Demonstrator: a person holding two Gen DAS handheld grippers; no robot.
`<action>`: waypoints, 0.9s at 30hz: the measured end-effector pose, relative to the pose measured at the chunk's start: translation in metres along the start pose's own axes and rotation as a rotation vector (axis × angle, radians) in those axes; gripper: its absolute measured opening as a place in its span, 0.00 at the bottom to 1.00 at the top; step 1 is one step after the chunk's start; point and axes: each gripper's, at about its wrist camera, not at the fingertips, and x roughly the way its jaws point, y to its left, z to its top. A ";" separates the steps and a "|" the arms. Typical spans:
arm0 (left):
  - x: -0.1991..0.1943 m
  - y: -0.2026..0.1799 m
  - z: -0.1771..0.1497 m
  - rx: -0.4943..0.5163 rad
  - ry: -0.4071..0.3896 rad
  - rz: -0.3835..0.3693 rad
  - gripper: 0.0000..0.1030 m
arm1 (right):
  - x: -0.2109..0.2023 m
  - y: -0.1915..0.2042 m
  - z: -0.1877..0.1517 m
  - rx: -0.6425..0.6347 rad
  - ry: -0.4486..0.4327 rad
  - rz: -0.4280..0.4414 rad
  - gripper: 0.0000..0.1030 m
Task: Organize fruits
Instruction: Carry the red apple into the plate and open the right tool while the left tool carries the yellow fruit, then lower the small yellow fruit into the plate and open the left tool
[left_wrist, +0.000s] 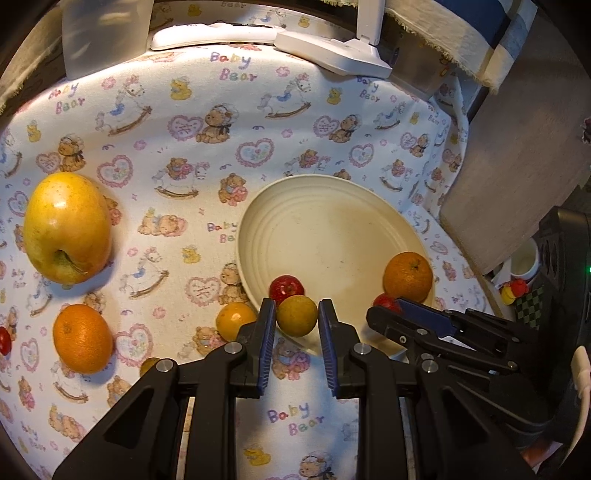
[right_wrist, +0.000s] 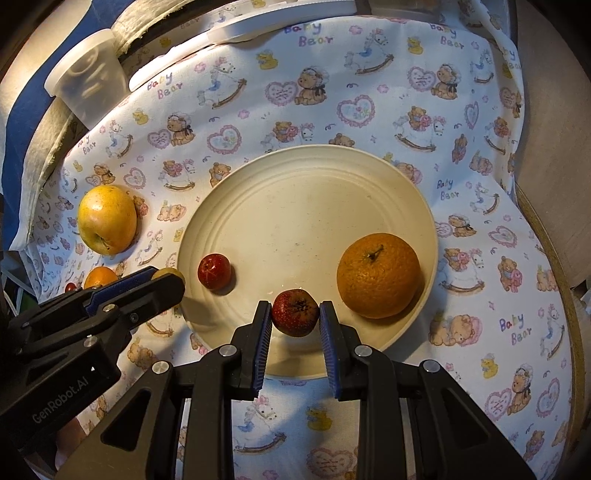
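Now mid-delivery at the plate (right_wrist: 424, 206): left gripper (left_wrist: 297, 314) clamped on a small yellow-green fruit (left_wrist: 297, 315) over its near-left rim, right gripper (right_wrist: 295, 314) pinching a small red fruit (right_wrist: 295, 312) above its near edge; next, lower, open, withdraw.

A teddy-bear printed cloth (right_wrist: 332, 92) covers the table, bearing a cream plate (right_wrist: 295, 177), a yellow apple (left_wrist: 68, 227), an orange (left_wrist: 82, 338), a plastic cup (right_wrist: 90, 85) and a white remote (left_wrist: 214, 35).

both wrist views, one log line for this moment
left gripper: shut on yellow-green fruit | right gripper: shut on red fruit | plate: orange, small red fruit
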 end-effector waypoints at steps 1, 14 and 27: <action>0.000 0.000 0.000 0.003 -0.004 -0.002 0.22 | -0.002 0.000 0.000 0.002 -0.003 0.003 0.28; 0.008 -0.007 -0.006 0.035 -0.004 0.002 0.22 | -0.036 -0.011 0.005 0.046 -0.113 -0.005 0.43; 0.004 -0.006 -0.006 0.053 -0.025 0.026 0.26 | -0.042 -0.020 0.006 0.084 -0.140 -0.027 0.43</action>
